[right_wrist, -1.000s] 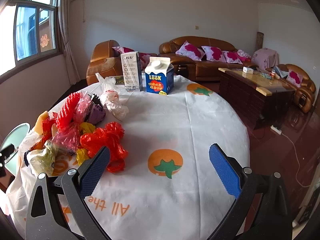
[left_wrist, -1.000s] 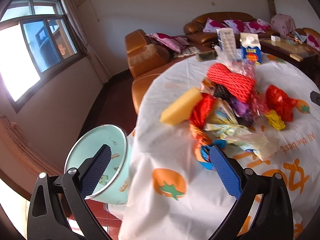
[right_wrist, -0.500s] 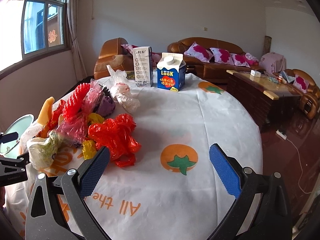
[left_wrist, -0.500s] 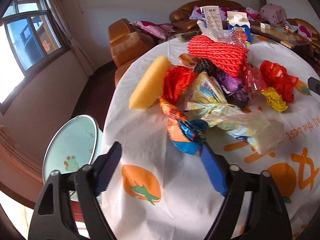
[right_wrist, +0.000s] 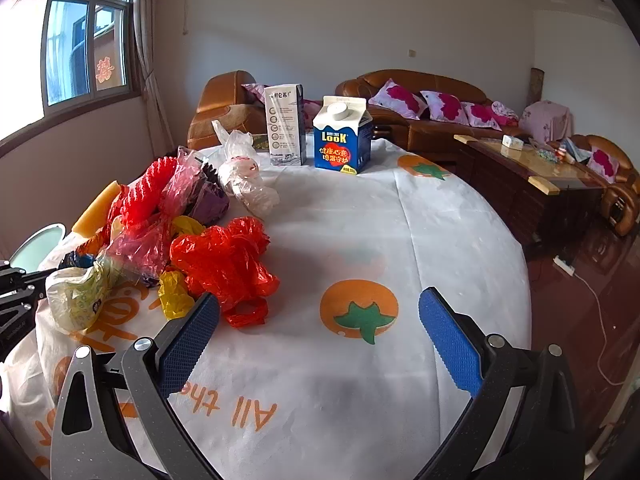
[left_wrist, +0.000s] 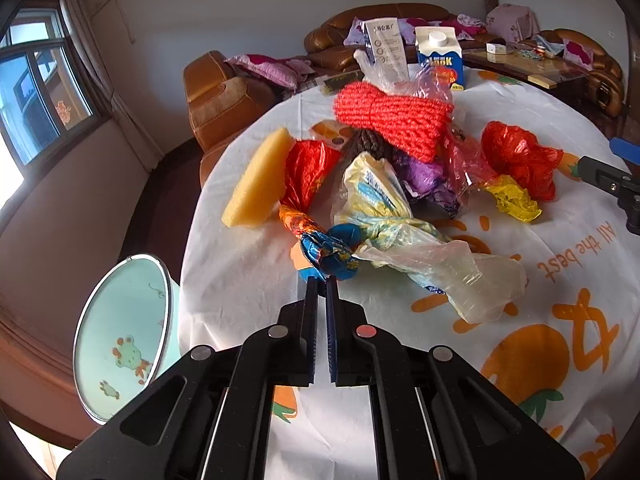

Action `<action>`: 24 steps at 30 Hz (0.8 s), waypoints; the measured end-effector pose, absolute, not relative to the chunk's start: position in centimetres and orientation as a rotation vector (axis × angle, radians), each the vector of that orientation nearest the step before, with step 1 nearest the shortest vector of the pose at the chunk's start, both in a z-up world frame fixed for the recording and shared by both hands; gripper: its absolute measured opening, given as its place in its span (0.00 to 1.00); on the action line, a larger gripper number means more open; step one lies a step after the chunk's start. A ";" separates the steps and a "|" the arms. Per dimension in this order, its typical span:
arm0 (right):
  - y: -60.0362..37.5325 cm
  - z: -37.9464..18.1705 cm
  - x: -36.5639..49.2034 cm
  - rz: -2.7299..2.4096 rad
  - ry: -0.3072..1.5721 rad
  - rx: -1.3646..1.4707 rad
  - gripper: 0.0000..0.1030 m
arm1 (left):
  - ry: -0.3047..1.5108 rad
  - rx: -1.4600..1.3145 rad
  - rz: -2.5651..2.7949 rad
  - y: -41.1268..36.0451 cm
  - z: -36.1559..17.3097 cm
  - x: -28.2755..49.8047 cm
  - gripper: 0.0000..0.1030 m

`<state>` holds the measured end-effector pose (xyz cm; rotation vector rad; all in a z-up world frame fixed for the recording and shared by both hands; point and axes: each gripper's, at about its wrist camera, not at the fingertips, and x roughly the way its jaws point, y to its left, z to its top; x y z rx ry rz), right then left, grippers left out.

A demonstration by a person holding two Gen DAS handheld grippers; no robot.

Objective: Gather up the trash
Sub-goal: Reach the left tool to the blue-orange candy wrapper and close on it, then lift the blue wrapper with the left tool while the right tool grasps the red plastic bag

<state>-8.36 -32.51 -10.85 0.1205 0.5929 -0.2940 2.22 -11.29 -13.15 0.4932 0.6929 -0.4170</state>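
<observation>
A heap of trash lies on the white tomato-print tablecloth (left_wrist: 248, 280): a yellow sponge (left_wrist: 258, 184), a red net (left_wrist: 392, 120), a red plastic bag (left_wrist: 516, 160), a crumpled clear bag (left_wrist: 460, 272) and a blue and orange wrapper (left_wrist: 324, 254). My left gripper (left_wrist: 322, 280) is shut, its tips pinching the near edge of that wrapper. A mint-green bin (left_wrist: 120, 336) stands below the table's left edge. In the right wrist view my right gripper (right_wrist: 320, 340) hangs open over bare cloth, just right of the red plastic bag (right_wrist: 224, 264), holding nothing.
A blue milk carton (right_wrist: 342, 136) and a tall white carton (right_wrist: 285, 124) stand at the table's far side, with a knotted clear bag (right_wrist: 244, 176) beside them. Brown sofas (right_wrist: 424, 96) and a low wooden table (right_wrist: 532, 172) lie beyond.
My left gripper moved in and down toward the heap and its jaws went from wide open to shut on the blue and orange wrapper. The right gripper stayed open, almost in place.
</observation>
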 end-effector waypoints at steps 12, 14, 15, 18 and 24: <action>-33.4 -10.7 -8.7 -0.315 0.576 0.138 0.95 | 0.605 0.467 -0.408 -9.8 -9.6 1.3 0.01; -33.8 -10.6 -8.8 -0.321 0.573 0.146 0.95 | 0.566 0.465 -0.417 -9.8 -8.4 0.6 0.01; -33.9 -10.6 -8.7 -0.323 0.573 0.147 0.95 | 0.551 0.465 -0.421 -9.8 -8.0 0.3 0.01; -33.9 -10.7 -8.7 -0.321 0.576 0.146 0.95 | 0.545 0.475 -0.437 -10.1 -7.9 -0.1 0.01; -33.6 -10.5 -8.9 -0.317 0.567 0.136 0.95 | 0.653 0.481 -0.377 -8.4 -11.4 1.9 0.05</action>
